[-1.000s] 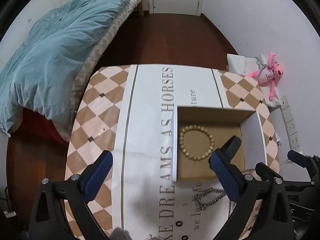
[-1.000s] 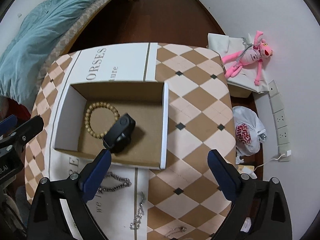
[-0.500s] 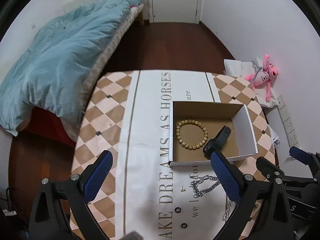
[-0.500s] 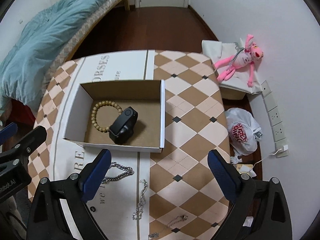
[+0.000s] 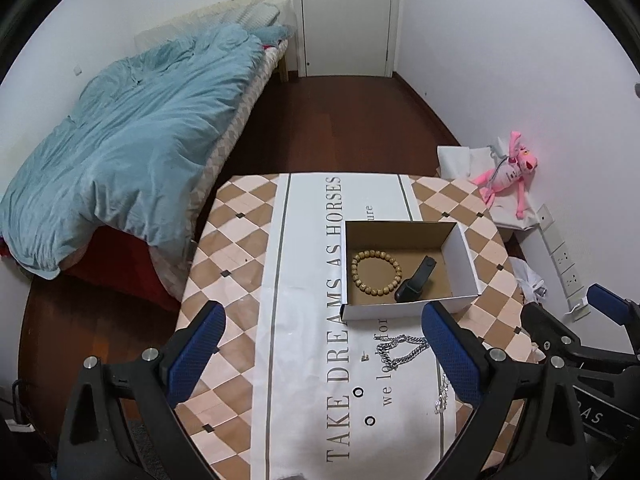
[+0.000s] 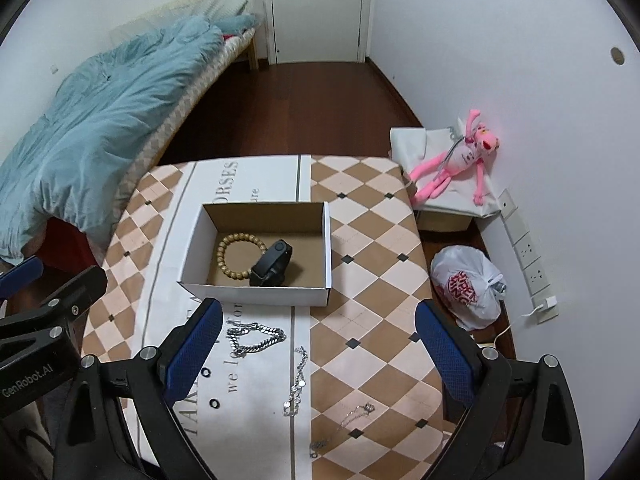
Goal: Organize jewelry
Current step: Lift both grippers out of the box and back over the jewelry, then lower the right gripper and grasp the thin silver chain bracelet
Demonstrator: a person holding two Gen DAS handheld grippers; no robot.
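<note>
An open cardboard box (image 5: pixel 464 256) (image 6: pixel 192 252) stands on the table and holds a wooden bead bracelet (image 5: pixel 376 272) (image 6: pixel 236 254) and a black band watch (image 5: pixel 416 286) (image 6: pixel 272 266). In front of the box lies a thick silver chain (image 5: pixel 400 350) (image 6: pixel 256 338). A thinner chain (image 6: pixel 296 380), a small chain with a pendant (image 6: pixel 356 412) and two little black rings (image 5: pixel 359 392) (image 6: pixel 214 403) lie nearer to me. My left gripper (image 5: pixel 326 356) and right gripper (image 6: pixel 320 352) both hover high over the table, open and holding nothing.
The table (image 6: pixel 372 248) has a checkered cloth with a white printed runner. A bed with a blue duvet (image 5: pixel 120 152) is at the left. A pink plush toy (image 6: pixel 460 164), a white plastic bag (image 6: pixel 468 284) and wall sockets are on the right.
Both grippers have pulled up and back from the box, so more of the room shows. The black watch stays lying in the box beside the bracelet.
</note>
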